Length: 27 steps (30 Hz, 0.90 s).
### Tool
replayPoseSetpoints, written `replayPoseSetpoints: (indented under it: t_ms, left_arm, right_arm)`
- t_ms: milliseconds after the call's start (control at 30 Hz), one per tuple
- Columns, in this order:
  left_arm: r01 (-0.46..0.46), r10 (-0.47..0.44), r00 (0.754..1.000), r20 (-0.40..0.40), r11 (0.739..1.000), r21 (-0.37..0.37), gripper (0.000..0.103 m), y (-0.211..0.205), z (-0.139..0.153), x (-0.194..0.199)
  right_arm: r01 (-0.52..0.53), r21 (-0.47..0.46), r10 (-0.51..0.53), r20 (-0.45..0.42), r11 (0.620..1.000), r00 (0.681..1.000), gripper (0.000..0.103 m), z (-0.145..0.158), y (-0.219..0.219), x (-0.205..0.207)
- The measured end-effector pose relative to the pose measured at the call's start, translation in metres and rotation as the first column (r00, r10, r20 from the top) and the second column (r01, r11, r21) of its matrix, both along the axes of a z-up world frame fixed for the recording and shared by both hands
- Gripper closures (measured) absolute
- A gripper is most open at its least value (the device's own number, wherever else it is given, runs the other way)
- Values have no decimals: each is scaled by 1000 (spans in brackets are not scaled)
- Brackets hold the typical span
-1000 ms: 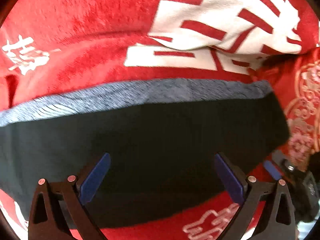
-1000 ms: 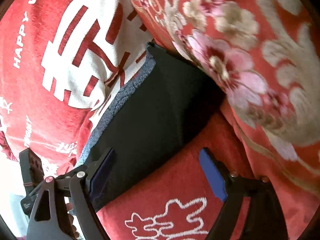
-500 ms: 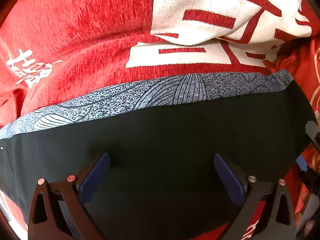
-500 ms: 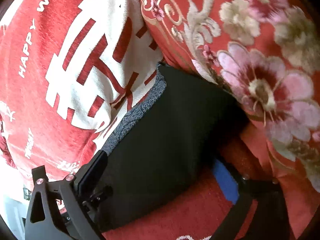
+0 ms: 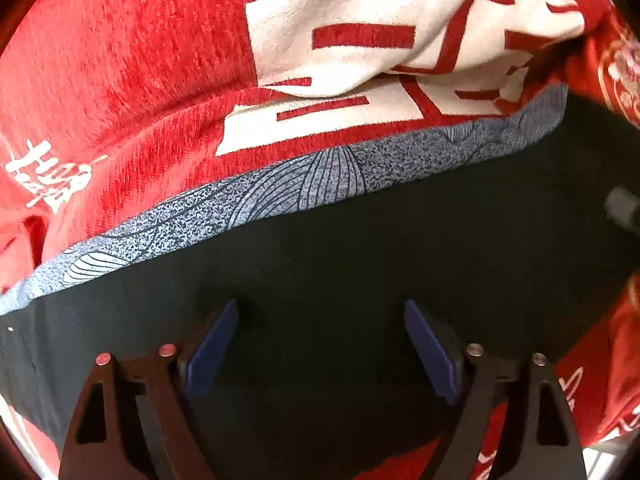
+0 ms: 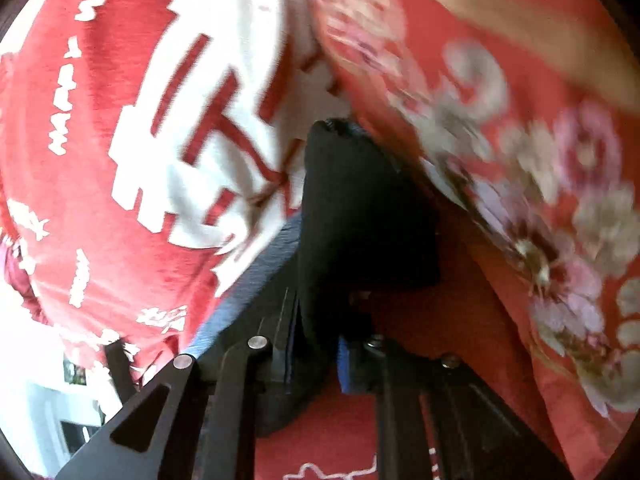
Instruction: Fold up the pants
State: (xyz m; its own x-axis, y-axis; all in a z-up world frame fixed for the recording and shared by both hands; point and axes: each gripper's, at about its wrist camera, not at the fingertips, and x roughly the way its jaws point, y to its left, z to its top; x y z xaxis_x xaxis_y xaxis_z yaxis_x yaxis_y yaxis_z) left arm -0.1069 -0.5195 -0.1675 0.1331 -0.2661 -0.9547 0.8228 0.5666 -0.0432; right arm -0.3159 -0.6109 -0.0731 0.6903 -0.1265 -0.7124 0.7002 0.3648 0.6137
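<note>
Black pants: your soft black pants with the blue-grey patterned band lie flat on the fuzzy red blanket with big white letters.
Left hand-held gripper: wide open over the dark cloth, holding nothing.
Right hand-held gripper: closed tight on the pants' end, and the cloth stands up from it.
Do it well: close your left one on the cloth too, then lift both ends together so the fold stays even.
Only the right view shows: the red flowery quilt right beside the pants.
Only the left view shows: the whole long patterned band.
</note>
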Motion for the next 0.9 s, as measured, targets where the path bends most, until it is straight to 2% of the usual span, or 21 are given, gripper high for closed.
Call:
replayPoseSetpoints:
  t_ms: [200,267,367,467,533,600,667,767,800,867,900]
  left_arm:
    - [27,-27,1000,-12,1000,-9,17,3,2,3]
    - [12,-13,999,-47,1000,-20,17,9,7,8]
    - [-64,58,995,-80,995,-72,17,39,21,26]
    - [-117,111,992,-57,987,-109,17,80,39,53]
    - [-133,130,991,-38,985,-105,17,105,44,70]
    - [-152,150,988,-23,984,-95,17,131,46,87]
    - [-174,174,985,-13,984,-45,17,159,38,105]
    - [-203,203,979,-24,979,-2,17,186,25,115]
    - [-217,217,976,-12,976,17,17,196,20,119]
    - [-242,243,970,-13,969,43,17,209,14,125]
    - [-254,255,967,-21,966,48,17,217,11,126]
  right_arm:
    - [-92,-111,88,-37,990,995,89,38,26,26]
    - [-126,-142,121,-47,982,992,89,49,37,38]
    - [-192,-197,182,-68,961,981,89,65,57,54]
    - [-281,-243,266,-93,929,960,89,75,85,79]
    - [-336,-257,317,-114,906,941,89,76,106,97]
    - [-396,-254,372,-136,883,918,89,71,130,115]
    - [-461,-231,432,-167,857,886,89,58,159,137]
    - [-519,-172,481,-220,837,849,88,24,191,160]
    - [-559,-142,511,-273,817,815,86,9,201,170]
    - [-645,-82,569,-395,760,721,85,-24,226,187]
    - [-668,-71,582,-429,740,690,84,-34,234,190]
